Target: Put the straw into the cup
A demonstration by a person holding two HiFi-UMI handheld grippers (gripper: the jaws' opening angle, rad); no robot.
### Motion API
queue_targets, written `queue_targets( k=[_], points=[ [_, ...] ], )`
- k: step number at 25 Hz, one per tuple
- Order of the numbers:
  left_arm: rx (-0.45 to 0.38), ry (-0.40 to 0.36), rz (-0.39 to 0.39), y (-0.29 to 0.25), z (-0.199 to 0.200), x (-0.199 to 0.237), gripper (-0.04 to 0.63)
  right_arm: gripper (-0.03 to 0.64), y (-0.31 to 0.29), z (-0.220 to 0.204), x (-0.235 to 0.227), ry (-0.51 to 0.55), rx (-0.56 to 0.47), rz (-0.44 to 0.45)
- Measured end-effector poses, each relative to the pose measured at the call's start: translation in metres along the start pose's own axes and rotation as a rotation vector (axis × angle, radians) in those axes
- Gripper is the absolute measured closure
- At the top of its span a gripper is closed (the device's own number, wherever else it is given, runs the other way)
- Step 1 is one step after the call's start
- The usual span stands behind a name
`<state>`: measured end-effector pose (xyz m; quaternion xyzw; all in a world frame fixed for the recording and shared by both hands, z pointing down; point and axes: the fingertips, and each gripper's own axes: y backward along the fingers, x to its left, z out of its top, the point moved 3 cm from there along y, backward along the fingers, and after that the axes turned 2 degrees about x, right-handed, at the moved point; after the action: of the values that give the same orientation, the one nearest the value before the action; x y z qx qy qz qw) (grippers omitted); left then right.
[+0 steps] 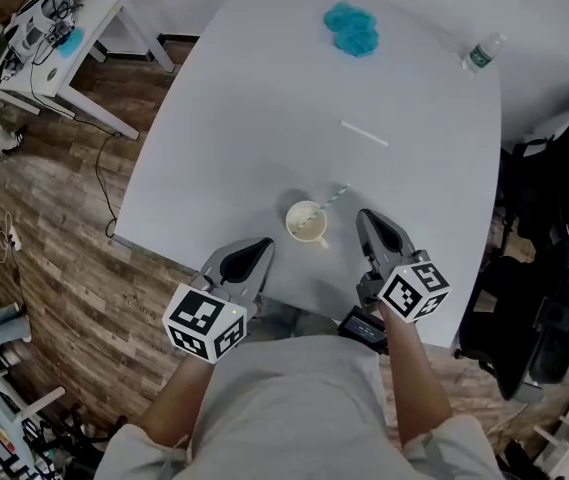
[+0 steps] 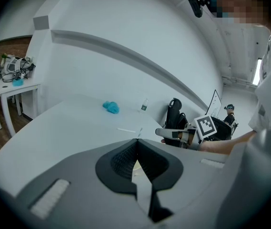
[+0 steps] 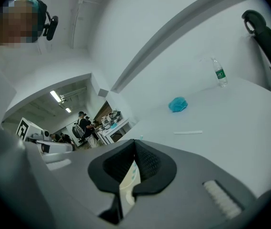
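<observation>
My left gripper (image 1: 261,248) and right gripper (image 1: 368,220) each had jaws pressed together on nothing, flanking the cream cup (image 1: 307,221). The striped straw (image 1: 336,197) leaned inside it (task apparently finished, nothing left). Beyond lay a white strip (image 1: 364,133), a blue cloth (image 1: 352,28) and a water bottle (image 1: 482,53).

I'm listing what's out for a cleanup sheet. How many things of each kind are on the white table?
cup: 1
straw, standing in the cup: 1
white strip: 1
blue cloth: 1
bottle: 1
Total: 5
</observation>
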<state>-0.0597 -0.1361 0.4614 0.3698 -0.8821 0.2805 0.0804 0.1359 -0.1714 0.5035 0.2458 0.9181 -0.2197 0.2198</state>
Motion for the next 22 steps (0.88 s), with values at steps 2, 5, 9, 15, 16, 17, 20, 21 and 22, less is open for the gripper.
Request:
queue_targets(
  k=[2, 5, 9, 15, 16, 17, 20, 21, 22],
  points=[
    [-0.006, -0.003, 0.002, 0.003, 0.000, -0.004, 0.577, 0.609, 0.007, 0.006, 0.005, 0.016, -0.007, 0.008],
    [-0.013, -0.007, 0.001, 0.007, -0.001, -0.010, 0.577, 0.609, 0.018, 0.011, 0.012, 0.049, -0.009, 0.015],
    [-0.017, -0.014, 0.004, 0.011, 0.000, -0.016, 0.577, 0.611, 0.028, 0.016, 0.027, 0.082, -0.006, 0.030],
    [-0.049, -0.037, 0.007, 0.020, 0.011, -0.023, 0.577, 0.611, 0.033, 0.019, 0.056, 0.148, 0.051, 0.028],
    [-0.055, -0.038, 0.009, 0.022, 0.012, -0.024, 0.577, 0.611, 0.034, 0.019, 0.060, 0.160, 0.064, 0.027],
    [-0.061, -0.037, 0.011, 0.024, 0.013, -0.025, 0.577, 0.611, 0.036, 0.018, 0.064, 0.170, 0.076, 0.029],
    [-0.073, -0.034, 0.010, 0.029, 0.014, -0.031, 0.577, 0.611, 0.045, 0.016, 0.076, 0.186, 0.095, 0.038],
    [-0.073, -0.038, 0.008, 0.029, 0.014, -0.033, 0.577, 0.611, 0.047, 0.015, 0.079, 0.188, 0.098, 0.042],
    [-0.072, -0.044, 0.005, 0.030, 0.014, -0.035, 0.577, 0.611, 0.049, 0.015, 0.082, 0.188, 0.099, 0.046]
  ],
)
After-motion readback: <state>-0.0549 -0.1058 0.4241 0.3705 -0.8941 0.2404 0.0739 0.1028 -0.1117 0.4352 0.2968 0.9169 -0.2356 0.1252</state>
